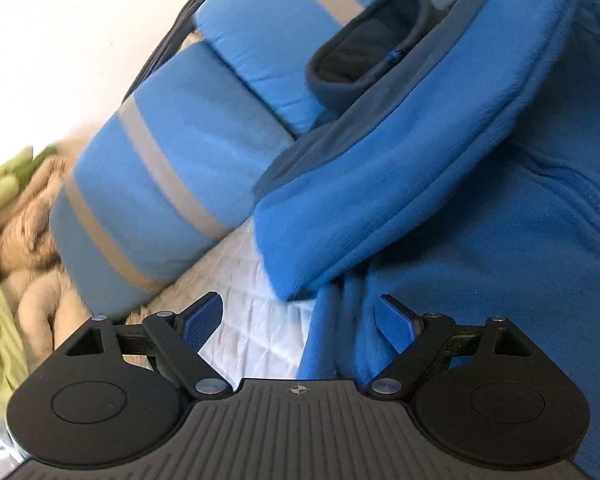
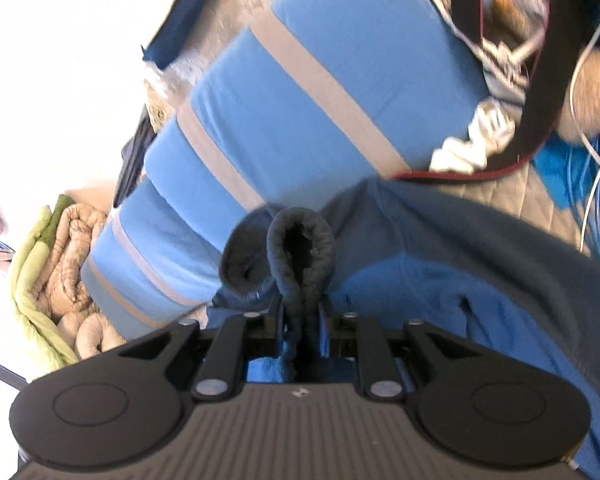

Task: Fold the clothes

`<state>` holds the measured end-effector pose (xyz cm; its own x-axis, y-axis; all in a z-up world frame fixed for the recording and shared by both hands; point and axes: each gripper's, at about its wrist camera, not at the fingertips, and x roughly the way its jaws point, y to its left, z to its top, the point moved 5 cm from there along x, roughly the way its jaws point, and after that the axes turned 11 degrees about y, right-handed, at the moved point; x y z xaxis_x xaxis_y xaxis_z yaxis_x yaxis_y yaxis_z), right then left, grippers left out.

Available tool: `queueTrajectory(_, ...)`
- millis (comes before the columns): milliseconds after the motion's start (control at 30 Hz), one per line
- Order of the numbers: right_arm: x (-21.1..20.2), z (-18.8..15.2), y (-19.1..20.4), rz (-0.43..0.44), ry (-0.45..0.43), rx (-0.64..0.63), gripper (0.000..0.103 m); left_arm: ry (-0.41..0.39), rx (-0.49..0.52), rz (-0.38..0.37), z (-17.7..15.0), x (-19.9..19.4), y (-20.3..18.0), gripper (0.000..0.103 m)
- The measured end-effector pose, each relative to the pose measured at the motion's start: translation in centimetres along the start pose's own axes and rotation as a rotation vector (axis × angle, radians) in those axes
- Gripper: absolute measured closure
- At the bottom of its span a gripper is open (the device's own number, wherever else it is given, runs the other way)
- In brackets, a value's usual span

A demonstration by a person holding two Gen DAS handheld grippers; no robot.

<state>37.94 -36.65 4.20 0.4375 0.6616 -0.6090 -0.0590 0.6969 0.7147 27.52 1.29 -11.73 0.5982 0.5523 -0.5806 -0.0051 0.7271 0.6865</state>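
Observation:
A bright blue fleece jacket (image 1: 480, 184) with dark blue trim fills the right of the left wrist view, one sleeve folded across it and ending in a dark cuff (image 1: 364, 44). My left gripper (image 1: 300, 320) stands open, a fold of the jacket's blue fabric lying between its blue pads (image 1: 202, 322). In the right wrist view the same jacket (image 2: 440, 280) spreads to the right. My right gripper (image 2: 302, 312) is shut on the dark cuff (image 2: 300, 248), which loops up out of the jaws.
Blue pillows with grey stripes (image 1: 160, 176) (image 2: 300, 92) lie behind the jacket on a white quilted bed cover (image 1: 244, 304). A beige and green bedding heap (image 1: 16, 260) (image 2: 64, 276) sits left. A black strap, cables and clutter (image 2: 532, 80) crowd the upper right.

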Motion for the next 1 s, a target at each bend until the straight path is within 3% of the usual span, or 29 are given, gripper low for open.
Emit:
queueTrajectory(133, -0.3, 1.2, -0.9, -0.013, -0.020, 0.027, 0.087, 0.060, -0.030, -0.124, -1.0, 0.3, 0.9, 0.020)
queueTrajectory(200, -0.6, 2.0, -1.6, -0.024, -0.037, 0.046, 0.087, 0.081, -0.011, -0.182, -1.3, -0.2, 0.4, 0.025)
queueTrajectory(267, -0.8, 2.5, -2.2, -0.034, -0.051, 0.063, 0.087, 0.089, 0.017, -0.261, -1.4, -1.0, -0.5, 0.040)
queueTrajectory(333, -0.9, 2.9, -2.6, -0.039, -0.058, 0.074, 0.087, 0.086, 0.030, -0.305, -1.4, -1.8, -1.0, 0.047)
queueTrajectory(467, -1.2, 3.7, -3.3, -0.049, -0.071, 0.096, 0.087, 0.069, -0.063, -0.428, -0.9, -2.9, 1.8, 0.044)
queueTrajectory(533, -1.4, 3.8, -3.3, -0.048, -0.074, 0.097, 0.087, 0.035, -0.130, -0.460, -0.3, -3.4, 4.1, 0.038)
queueTrajectory(667, -1.8, 4.2, -3.2, -0.032, -0.079, 0.117, 0.087, -0.080, -0.065, -0.330, 1.3, -2.7, 6.3, 0.029)
queueTrajectory(767, -2.2, 4.5, -2.8, -0.011, -0.084, 0.123, 0.087, -0.121, 0.042, -0.203, 2.0, -1.4, 4.6, 0.029)
queueTrajectory(933, -3.1, 4.7, -1.2, 0.009, -0.093, 0.096, 0.087, -0.295, 0.253, 0.009, 2.5, -0.8, -0.7, 0.026)
queueTrajectory(1000, -3.2, 4.6, -0.7, 0.012, -0.092, 0.084, 0.087, -0.314, 0.275, 0.107, 3.3, -0.2, -1.8, 0.026)
